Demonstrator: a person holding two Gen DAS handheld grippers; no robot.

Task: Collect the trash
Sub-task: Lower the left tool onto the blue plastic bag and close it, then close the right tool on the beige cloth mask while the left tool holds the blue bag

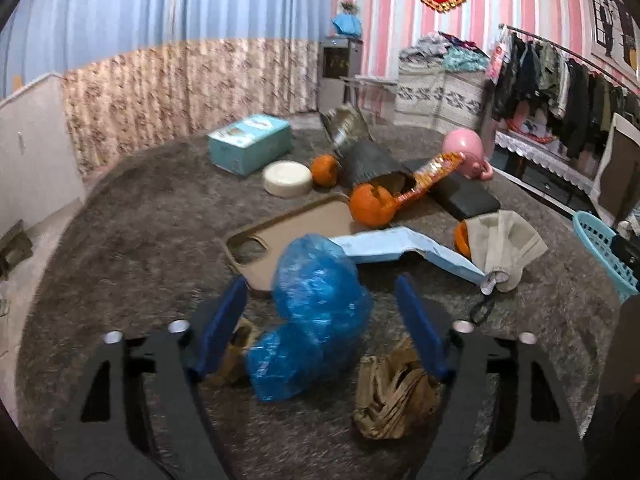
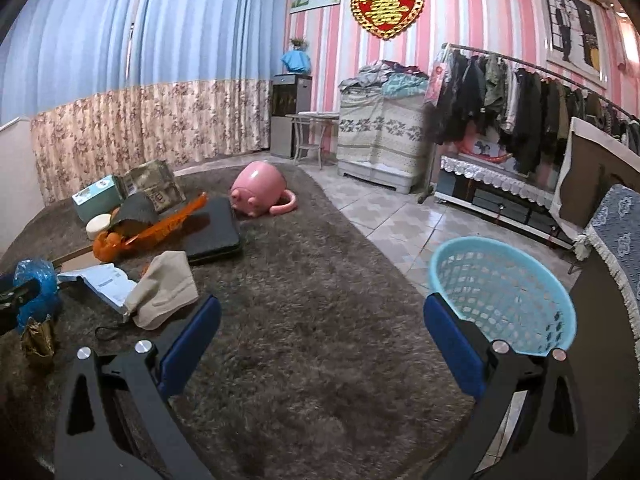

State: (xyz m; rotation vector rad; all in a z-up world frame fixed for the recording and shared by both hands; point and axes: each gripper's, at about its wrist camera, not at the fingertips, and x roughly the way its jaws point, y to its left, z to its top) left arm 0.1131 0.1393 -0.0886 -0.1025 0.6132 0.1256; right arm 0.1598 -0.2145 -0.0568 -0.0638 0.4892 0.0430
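A crumpled blue plastic bag [image 1: 316,316] lies on the grey shaggy rug between the open fingers of my left gripper [image 1: 322,328]; the pads stand apart from it on both sides. A crumpled brown wrapper [image 1: 394,396] lies by the right finger. Orange peel [image 1: 372,204], an orange snack wrapper [image 1: 432,174] and a light blue paper [image 1: 400,246] lie further on. My right gripper [image 2: 320,340] is open and empty above bare rug, with the light blue basket [image 2: 504,292] just right of it. The blue bag also shows in the right wrist view [image 2: 36,288].
A tan phone case [image 1: 296,236], beige cloth pouch [image 1: 504,248], white round tin [image 1: 288,178], teal box [image 1: 250,142], black pad [image 1: 460,194] and pink piggy bank [image 2: 260,188] lie on the rug. Tiled floor, a clothes rack [image 2: 520,92] and cabinets stand to the right.
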